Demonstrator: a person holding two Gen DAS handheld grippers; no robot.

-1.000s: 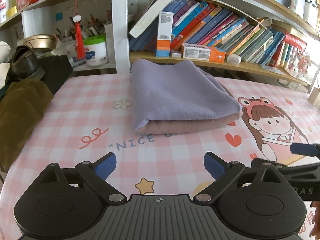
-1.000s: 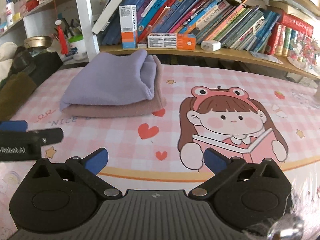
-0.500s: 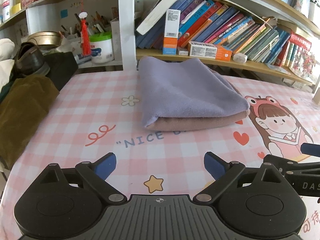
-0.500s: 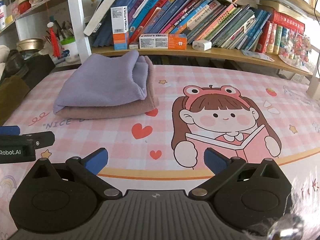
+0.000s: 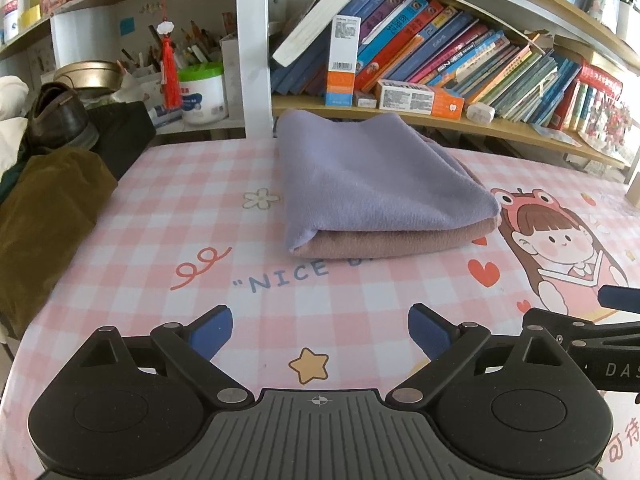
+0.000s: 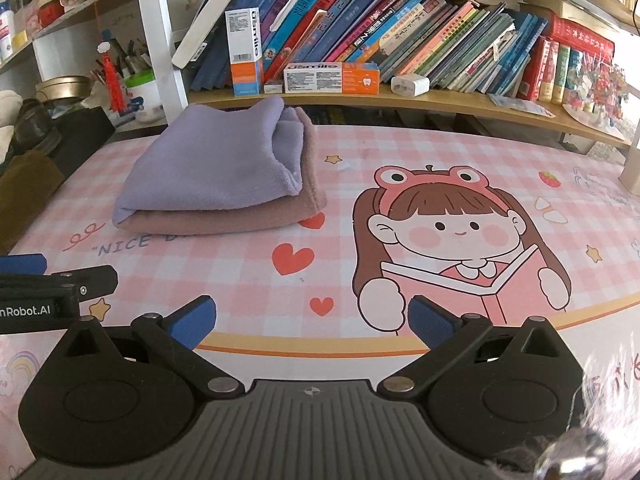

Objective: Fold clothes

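A folded lilac cloth (image 5: 372, 184) lies on top of a folded dusty-pink cloth (image 5: 400, 242) at the back of the pink checked table. The same stack shows in the right wrist view, lilac (image 6: 212, 172) over pink (image 6: 224, 220). My left gripper (image 5: 320, 330) is open and empty, hovering over the table's near side, well short of the stack. My right gripper (image 6: 312, 320) is open and empty, over the cartoon girl print, to the right of the stack. Each gripper shows at the edge of the other's view.
A bookshelf (image 5: 440, 124) with books and boxes runs behind the table. An olive-brown garment (image 5: 44, 216), a shoe (image 5: 60, 116) and a black box (image 5: 120, 132) sit at the left edge. A white tub (image 5: 202, 92) stands on the left shelf.
Both grippers have drawn back and shifted a little, so the folded stack sits farther off in each view. Both stay open and empty. The stack has not moved.
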